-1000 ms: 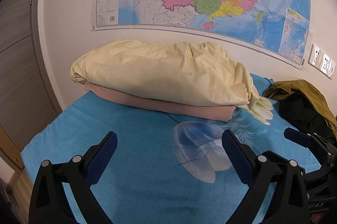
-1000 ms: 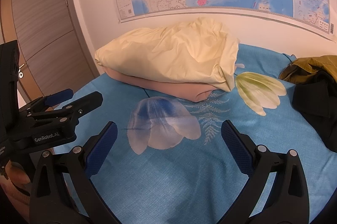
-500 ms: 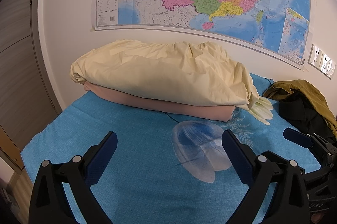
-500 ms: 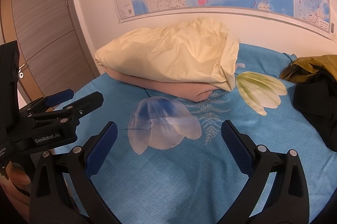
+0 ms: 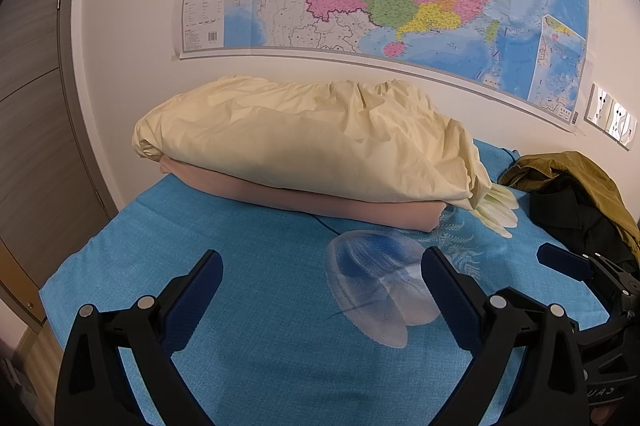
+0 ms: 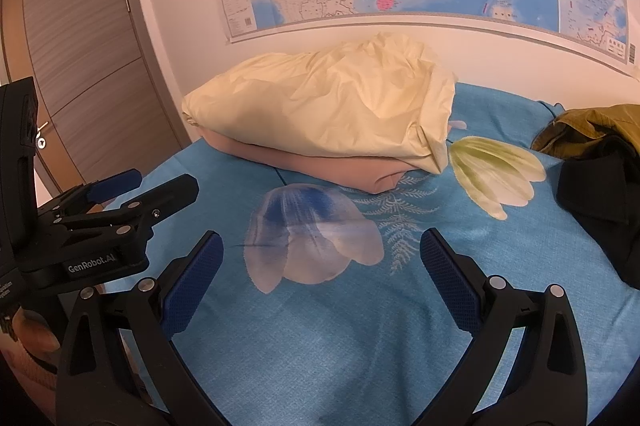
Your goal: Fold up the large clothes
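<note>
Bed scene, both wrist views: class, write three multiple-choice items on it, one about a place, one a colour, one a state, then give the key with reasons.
1. Where is the dark clothes pile?
A. right side of the bed
B. under the pillows
C. on the floor

2. What colour is the top pillow?
A. red
B. pale yellow
C. black

3. How stands the right gripper?
A. shut on cloth
B. open, holding nothing
C. out of view

Key: A, the pile lies right of the pillows on the blue sheet; B, its cover is cream-yellow; B, the fingers are spread with only sheet between.
</note>
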